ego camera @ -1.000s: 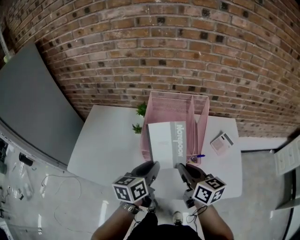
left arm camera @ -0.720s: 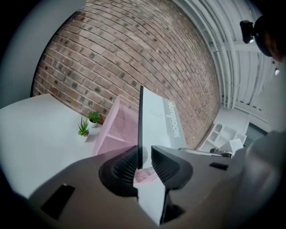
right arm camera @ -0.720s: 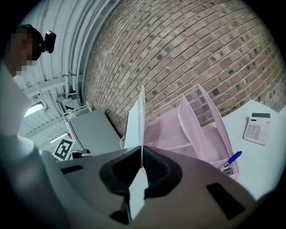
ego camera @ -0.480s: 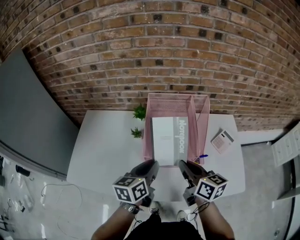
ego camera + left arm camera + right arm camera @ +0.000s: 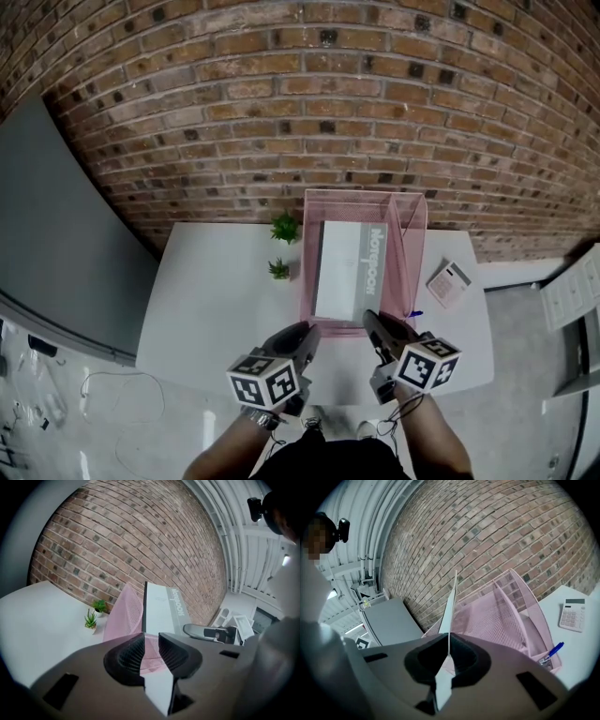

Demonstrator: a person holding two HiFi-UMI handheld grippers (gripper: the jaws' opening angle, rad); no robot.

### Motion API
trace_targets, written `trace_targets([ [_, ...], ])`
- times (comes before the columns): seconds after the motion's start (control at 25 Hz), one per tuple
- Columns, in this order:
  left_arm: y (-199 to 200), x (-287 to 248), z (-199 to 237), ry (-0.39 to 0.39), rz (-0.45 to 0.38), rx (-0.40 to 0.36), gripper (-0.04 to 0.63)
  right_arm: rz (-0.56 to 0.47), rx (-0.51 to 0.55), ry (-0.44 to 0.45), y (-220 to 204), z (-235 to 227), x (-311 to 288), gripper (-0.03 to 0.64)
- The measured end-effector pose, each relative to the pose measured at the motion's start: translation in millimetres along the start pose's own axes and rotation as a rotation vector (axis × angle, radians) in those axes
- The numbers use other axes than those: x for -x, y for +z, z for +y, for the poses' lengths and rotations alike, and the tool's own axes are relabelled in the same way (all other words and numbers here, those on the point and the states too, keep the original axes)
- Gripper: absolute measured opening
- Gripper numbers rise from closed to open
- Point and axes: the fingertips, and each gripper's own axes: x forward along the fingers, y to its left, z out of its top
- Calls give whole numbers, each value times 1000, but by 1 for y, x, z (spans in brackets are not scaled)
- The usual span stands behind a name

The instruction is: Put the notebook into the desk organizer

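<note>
The left gripper (image 5: 307, 330) and right gripper (image 5: 371, 321) each pinch the near edge of the flat white, grey-spined notebook (image 5: 342, 272). Its far end sits inside the boxy pink wire-mesh desk organizer (image 5: 413, 246).

The head camera looks steeply down from above and behind the left hand-held gripper (image 5: 302, 335) and the right hand-held gripper (image 5: 373, 323), whose close cameras face along their jaws; all three share the desk organizer (image 5: 412, 246) and brick wall (image 5: 281, 112) ahead.
</note>
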Motion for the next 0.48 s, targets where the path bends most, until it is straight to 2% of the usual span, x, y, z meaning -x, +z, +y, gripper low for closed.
trace_targets([
  [0.16, 3, 3, 0, -17, 2, -10, 80, 4, 5, -14, 6, 2, -8, 12],
  [0.32, 1, 4, -3, -41, 12, -18, 80, 38, 42, -69, 6, -5, -14, 16],
  [0.48, 0, 4, -5, -59, 21, -19, 80, 86, 79, -69, 3, -2, -24, 60],
])
